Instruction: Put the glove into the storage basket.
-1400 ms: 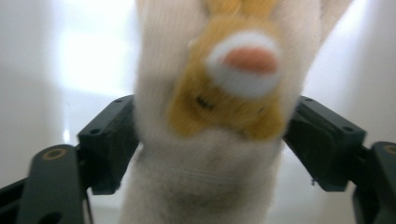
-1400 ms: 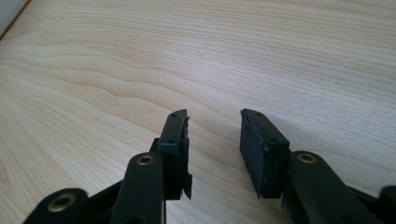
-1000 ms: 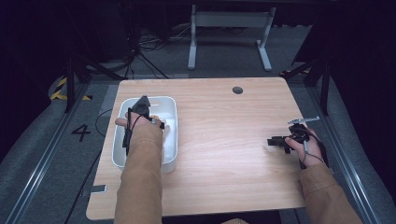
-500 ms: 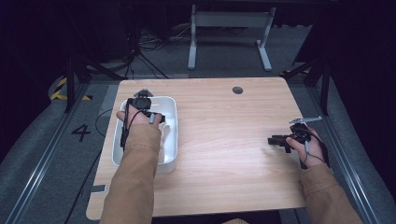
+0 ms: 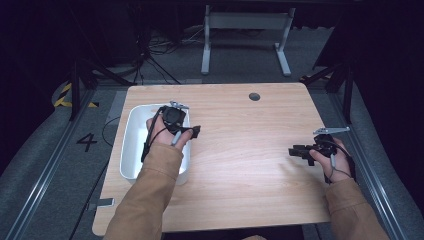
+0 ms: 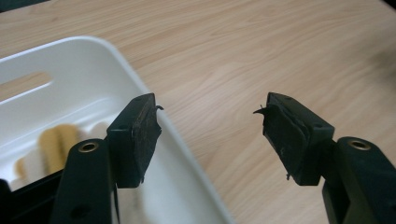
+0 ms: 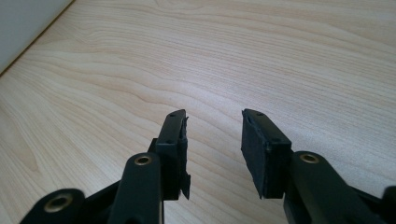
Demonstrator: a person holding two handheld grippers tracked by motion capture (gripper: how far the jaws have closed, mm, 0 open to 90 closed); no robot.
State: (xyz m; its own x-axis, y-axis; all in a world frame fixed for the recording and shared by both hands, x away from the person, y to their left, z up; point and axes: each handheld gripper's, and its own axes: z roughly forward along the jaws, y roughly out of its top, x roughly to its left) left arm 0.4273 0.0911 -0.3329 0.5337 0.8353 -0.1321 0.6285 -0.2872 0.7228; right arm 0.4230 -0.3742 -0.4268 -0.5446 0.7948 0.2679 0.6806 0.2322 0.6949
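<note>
Left gripper (image 5: 196, 131) over the right rim of the white tub (image 5: 131, 145) at table's left; jaws apart, just been closing, nothing between them. Blurred tan thing (image 6: 56, 142) lies inside the tub. Right gripper (image 5: 295, 151) near the table's right edge, jaws apart, empty.

High view looks down on the table (image 5: 240, 175); gripper views skim it close.

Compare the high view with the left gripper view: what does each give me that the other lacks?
High view: both hands, the right gripper low over bare wood, and the whole white bin at the table's left. Left gripper view: blurred tan and pale items inside the bin, and nothing between the jaws, which have just been closing. Both: the bin's rim, the wood and the left gripper.
</note>
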